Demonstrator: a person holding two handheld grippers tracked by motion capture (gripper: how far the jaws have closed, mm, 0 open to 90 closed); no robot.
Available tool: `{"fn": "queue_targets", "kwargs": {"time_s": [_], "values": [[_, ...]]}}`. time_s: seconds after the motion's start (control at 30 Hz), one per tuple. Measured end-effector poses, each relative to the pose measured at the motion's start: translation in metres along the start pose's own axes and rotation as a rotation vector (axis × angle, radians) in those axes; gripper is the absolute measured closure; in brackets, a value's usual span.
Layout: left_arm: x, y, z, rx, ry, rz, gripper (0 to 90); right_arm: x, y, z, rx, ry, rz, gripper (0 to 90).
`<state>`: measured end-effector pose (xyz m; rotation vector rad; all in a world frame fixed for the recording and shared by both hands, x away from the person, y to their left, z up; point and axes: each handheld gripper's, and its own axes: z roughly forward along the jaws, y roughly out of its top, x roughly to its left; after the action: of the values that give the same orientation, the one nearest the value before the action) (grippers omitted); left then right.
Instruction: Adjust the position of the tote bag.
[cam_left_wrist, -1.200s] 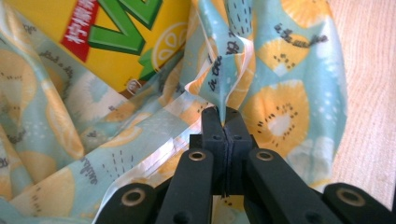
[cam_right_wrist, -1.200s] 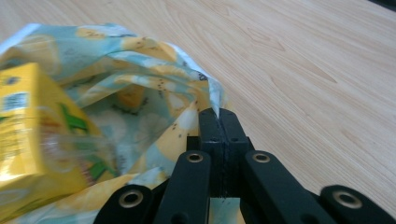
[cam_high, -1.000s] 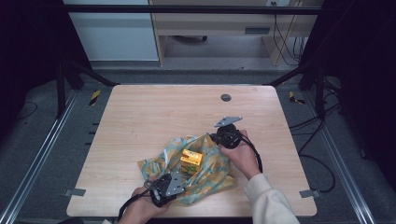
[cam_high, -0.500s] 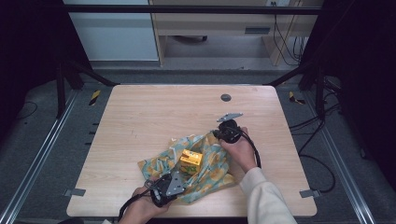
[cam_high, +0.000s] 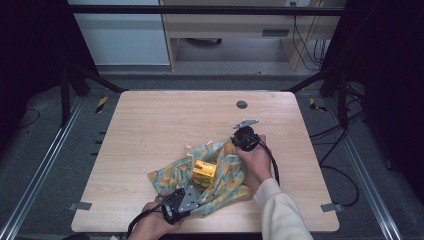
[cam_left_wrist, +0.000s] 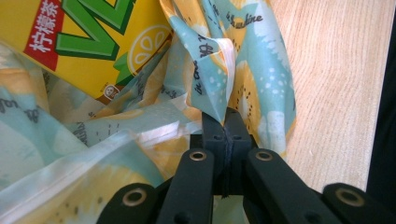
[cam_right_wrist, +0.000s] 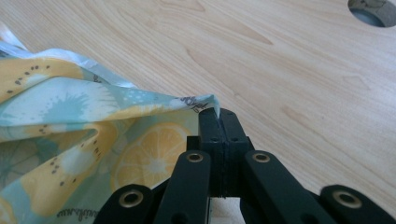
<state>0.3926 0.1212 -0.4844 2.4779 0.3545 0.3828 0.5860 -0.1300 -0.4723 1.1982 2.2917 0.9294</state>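
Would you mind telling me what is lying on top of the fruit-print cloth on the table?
A yellow lemon-tea carton sits on the turquoise-and-yellow fruit-print cloth, whose folds rise around it. The carton's base and whatever lies beneath the bunched fabric are covered, so I cannot tell what is there.

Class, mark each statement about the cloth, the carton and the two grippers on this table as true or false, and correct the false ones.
1. The left gripper is shut on a corner of the printed cloth. True.
2. The yellow carton stands on bare wood beside the cloth. False: it sits on the cloth, near its middle.
3. The right gripper pinches an edge of the cloth. True.
4. The right gripper's jaws stand wide open above the carton. False: they are closed together on the cloth's edge, away from the carton.
5. The round hole in the table is covered by the cloth. False: it lies bare, farther back.
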Motion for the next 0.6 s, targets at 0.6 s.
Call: {"fn": "queue_targets", "kwargs": {"time_s": [0.6], "values": [[-0.002, 0.0, 0.0, 0.001, -0.015, -0.001, 90.0, -0.004, 0.013, 0.012, 0.033, -0.042, 0.015, 90.0]]}}
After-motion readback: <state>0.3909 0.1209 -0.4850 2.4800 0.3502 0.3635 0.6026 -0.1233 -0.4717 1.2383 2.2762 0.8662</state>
